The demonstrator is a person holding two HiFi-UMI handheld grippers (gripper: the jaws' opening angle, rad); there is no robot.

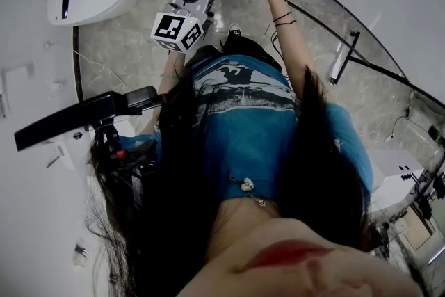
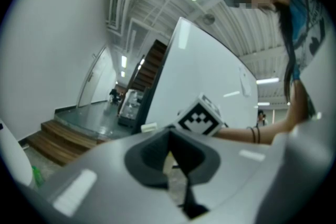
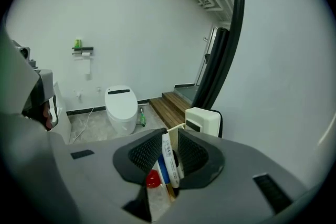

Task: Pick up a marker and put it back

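So the marker [image 3: 169, 160] is standing roughly upright right between the jaws of the right gripper [image 3: 169, 136]. It has a white barrel with a blue band, and something with a red cap [image 3: 153, 179] sits just beside it. The jaws are spread around it, and I can see a dark gap on one side, so I'd say it isn't pinched. It looks like it's sitting in some kind of holder with a cream rim [image 3: 176, 126], but the jaws hide most of that.

The left gripper [image 2: 170, 136] is up in the air with its jaws pressed together and nothing in them.

Handling-wise it should be light and stiff, but with a smooth round plastic barrel it'll probably want to roll or swivel if you grab it off-centre. I'd take it mid-barrel across the pads, not by the cap, since the cap could pop off.

Room is tight. The red cap crowds one side and a white box [image 3: 203, 120] sits just behind. The black door frame [image 3: 216, 68] runs up close on the right, so I'd move it straight up or down. The toilet [image 3: 121, 105] is well apart.
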